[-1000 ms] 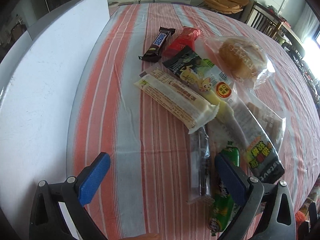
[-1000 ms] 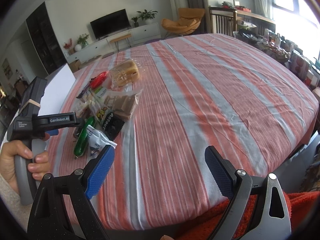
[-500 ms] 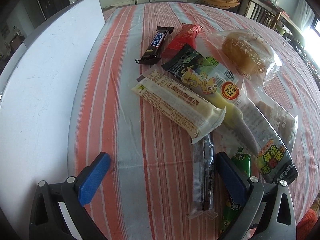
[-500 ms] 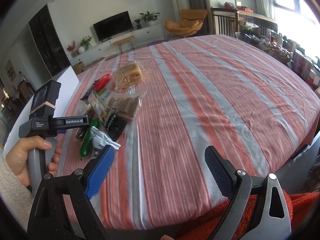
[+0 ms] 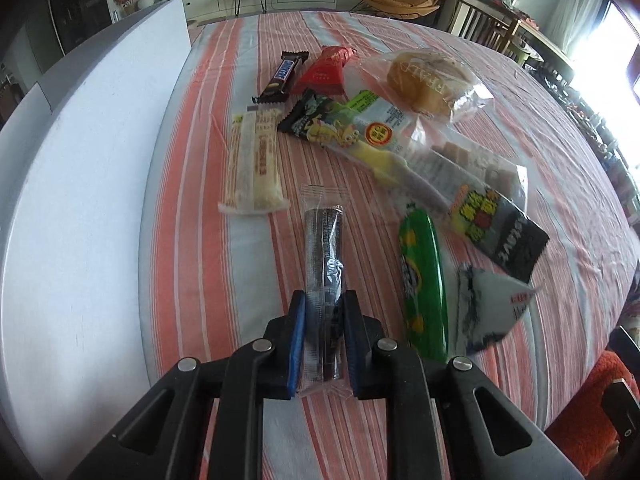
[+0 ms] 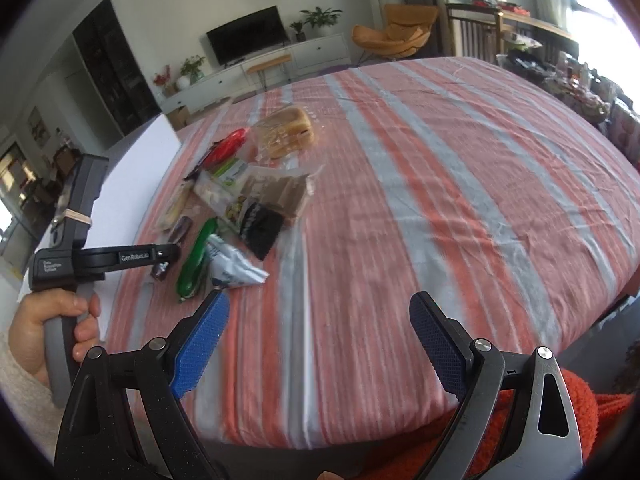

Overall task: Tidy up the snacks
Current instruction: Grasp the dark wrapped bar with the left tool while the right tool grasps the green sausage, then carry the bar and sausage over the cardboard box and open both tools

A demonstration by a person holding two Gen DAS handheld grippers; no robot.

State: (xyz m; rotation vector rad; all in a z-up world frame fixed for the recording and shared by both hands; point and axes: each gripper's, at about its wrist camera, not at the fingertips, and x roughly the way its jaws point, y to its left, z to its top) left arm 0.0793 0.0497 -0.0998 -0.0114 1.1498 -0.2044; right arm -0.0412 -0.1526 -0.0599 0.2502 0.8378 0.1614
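Tongs of our left hand (image 5: pixel 323 334) are closing on the near end of a slim dark snack stick in a clear plastic sleeve (image 5: pixel 325 256), lying on the striped table (image 5: pixel 192 184). We judge it light, slippery and bendy; a mid-length hold would sag less. Right tongs (image 6: pixel 320 334) gape wide, holding nothing.

Black tongs (image 5: pixel 323 322) with blue ridged pads (image 6: pixel 199 342), silver screws, grey handle, cream knit sleeve (image 6: pixel 16 392).

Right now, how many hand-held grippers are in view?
2. Left hand-held gripper, jaws closing on a dark stick; right hand-held gripper, open, over the tablecloth.
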